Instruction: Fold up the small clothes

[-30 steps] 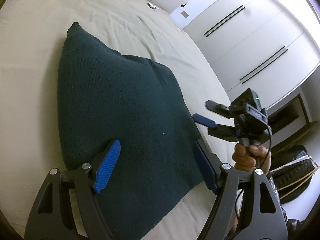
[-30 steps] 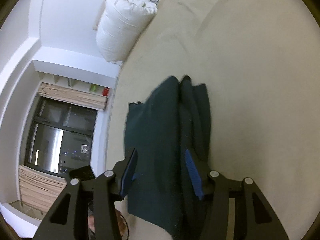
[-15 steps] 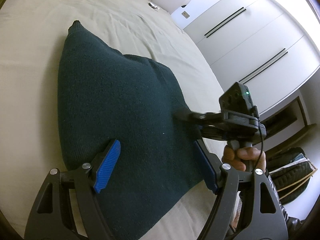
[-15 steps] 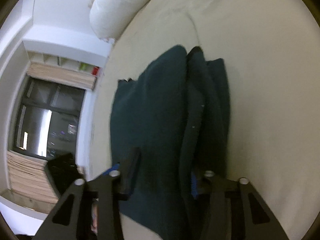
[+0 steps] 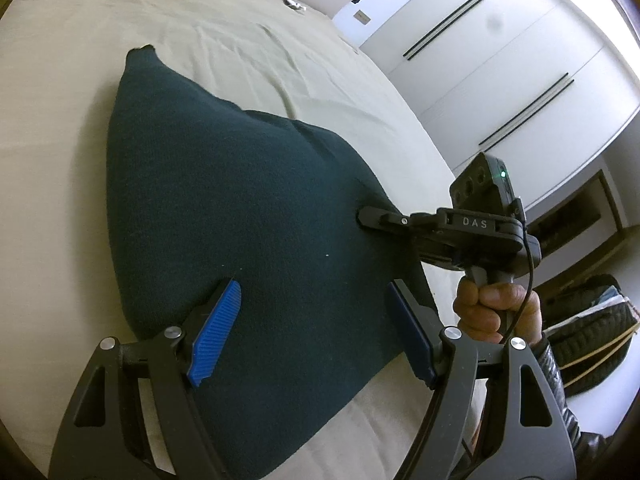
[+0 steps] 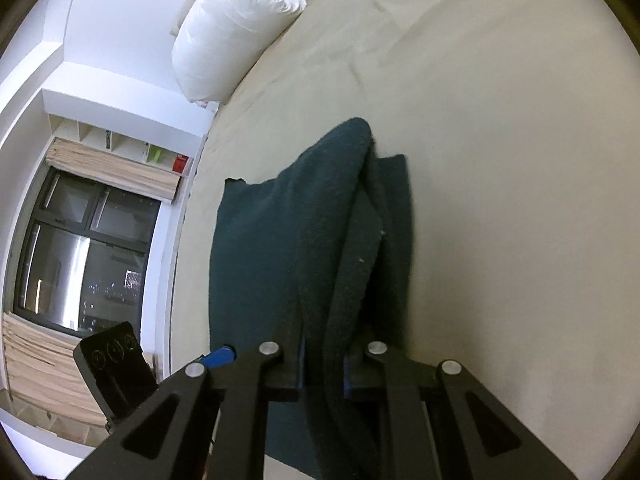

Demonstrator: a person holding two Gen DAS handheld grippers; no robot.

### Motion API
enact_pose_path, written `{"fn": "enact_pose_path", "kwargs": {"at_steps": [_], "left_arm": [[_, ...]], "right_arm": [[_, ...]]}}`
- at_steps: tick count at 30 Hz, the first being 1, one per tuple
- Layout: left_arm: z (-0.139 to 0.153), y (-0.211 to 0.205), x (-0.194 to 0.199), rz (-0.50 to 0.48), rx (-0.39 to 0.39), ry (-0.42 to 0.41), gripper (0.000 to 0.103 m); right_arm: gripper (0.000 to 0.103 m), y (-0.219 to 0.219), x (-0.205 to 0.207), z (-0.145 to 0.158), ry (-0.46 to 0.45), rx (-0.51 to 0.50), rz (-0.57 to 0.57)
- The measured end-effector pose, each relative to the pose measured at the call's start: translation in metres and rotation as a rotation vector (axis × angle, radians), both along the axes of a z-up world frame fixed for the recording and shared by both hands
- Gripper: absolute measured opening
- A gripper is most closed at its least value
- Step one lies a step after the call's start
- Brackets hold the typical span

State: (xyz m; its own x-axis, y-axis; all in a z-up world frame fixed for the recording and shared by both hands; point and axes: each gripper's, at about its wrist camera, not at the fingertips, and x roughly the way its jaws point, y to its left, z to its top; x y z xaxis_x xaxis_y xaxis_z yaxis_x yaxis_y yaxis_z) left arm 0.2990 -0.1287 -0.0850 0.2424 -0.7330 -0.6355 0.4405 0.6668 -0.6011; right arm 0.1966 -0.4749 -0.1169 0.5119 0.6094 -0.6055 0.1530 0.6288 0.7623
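A dark green knitted garment (image 5: pixel 224 216) lies folded on the beige bed (image 5: pixel 60 128), near the bed's edge on the wardrobe (image 5: pixel 500 60) side. In the left wrist view its long axis runs from the near bed edge up toward the head of the bed, tapering to a pointed corner that aims at the white pillow (image 6: pixel 236 28).

The left gripper (image 5: pixel 312 324) hovers over the garment's near end, its jaws standing wide with only flat fabric below them, the blue pads (image 5: pixel 216 332) clear of the cloth.

The right gripper (image 6: pixel 322 372), held by a hand (image 5: pixel 492 308), is at the garment's wardrobe-side edge. Its jaws are closing, narrow, with a raised fold of the fabric pinched between them.
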Motion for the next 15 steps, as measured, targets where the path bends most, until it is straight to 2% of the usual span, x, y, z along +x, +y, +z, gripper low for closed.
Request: {"fn": "enact_pose_path", "kwargs": {"at_steps": [5, 6, 8, 11, 14, 15], "left_arm": [[-0.008, -0.007, 0.004, -0.017, 0.036, -0.021, 0.074], [-0.009, -0.008, 0.004, -0.016, 0.039, -0.024, 0.074], [-0.008, -0.007, 0.004, -0.02, 0.035, -0.028, 0.074], [-0.005, -0.002, 0.004, -0.007, 0.024, -0.02, 0.074], [0.01, 0.006, -0.003, 0.025, 0.034, -0.097, 0.074], [0.012, 0.007, -0.003, 0.031, 0.038, -0.114, 0.074]], "right_arm": [[0.012, -0.004, 0.0, -0.037, -0.001, 0.066, -0.016], [0.012, -0.005, -0.001, -0.036, -0.011, 0.071, -0.017], [0.016, -0.004, -0.005, -0.026, -0.018, 0.057, -0.015], [0.025, -0.005, -0.019, 0.0, -0.022, -0.051, -0.05], [0.028, 0.001, -0.036, 0.031, -0.061, -0.148, -0.101], [0.028, 0.003, -0.041, 0.037, -0.085, -0.149, -0.101]]}}
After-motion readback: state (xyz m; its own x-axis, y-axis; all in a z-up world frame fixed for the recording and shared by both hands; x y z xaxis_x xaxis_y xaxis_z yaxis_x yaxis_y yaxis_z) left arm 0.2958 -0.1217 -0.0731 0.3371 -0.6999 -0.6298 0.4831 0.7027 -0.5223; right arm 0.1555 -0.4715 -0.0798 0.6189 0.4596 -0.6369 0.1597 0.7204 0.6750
